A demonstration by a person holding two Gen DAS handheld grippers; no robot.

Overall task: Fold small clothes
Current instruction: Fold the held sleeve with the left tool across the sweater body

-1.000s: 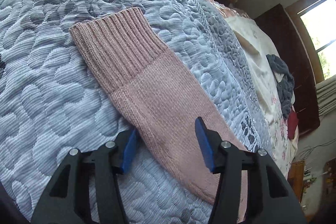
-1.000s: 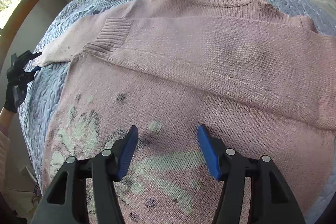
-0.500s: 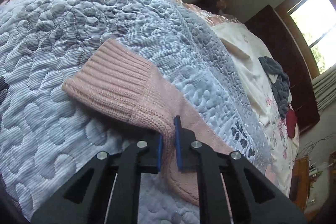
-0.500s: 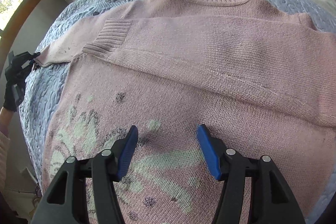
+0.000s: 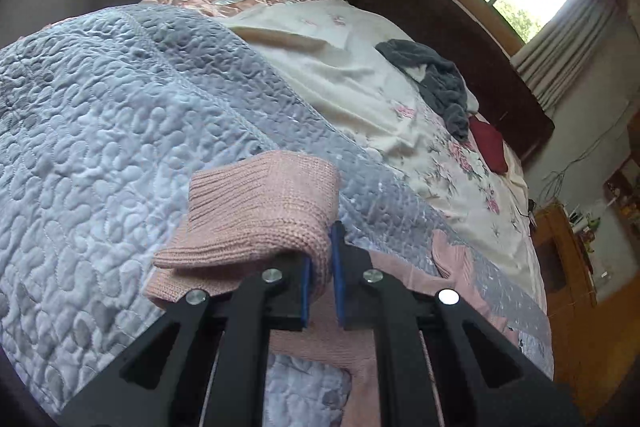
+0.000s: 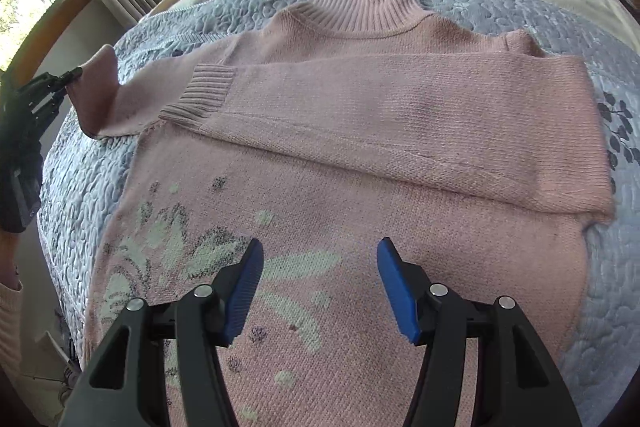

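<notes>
Across grey quilt [image 6: 520,11] lies pink sweater [image 6: 360,187]; left tongs [image 5: 320,263] pinch its sleeve cuff [image 5: 256,211], right tongs [image 6: 320,287] gape wide.

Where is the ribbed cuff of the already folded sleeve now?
In the right wrist view, the ribbed cuff lies left of centre on the pink sweater, below the collar.

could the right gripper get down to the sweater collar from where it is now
Probably yes. The right gripper is open above the pink sweater, and nothing lies on the way to the collar except the folded sleeve, which lies flat.
</notes>
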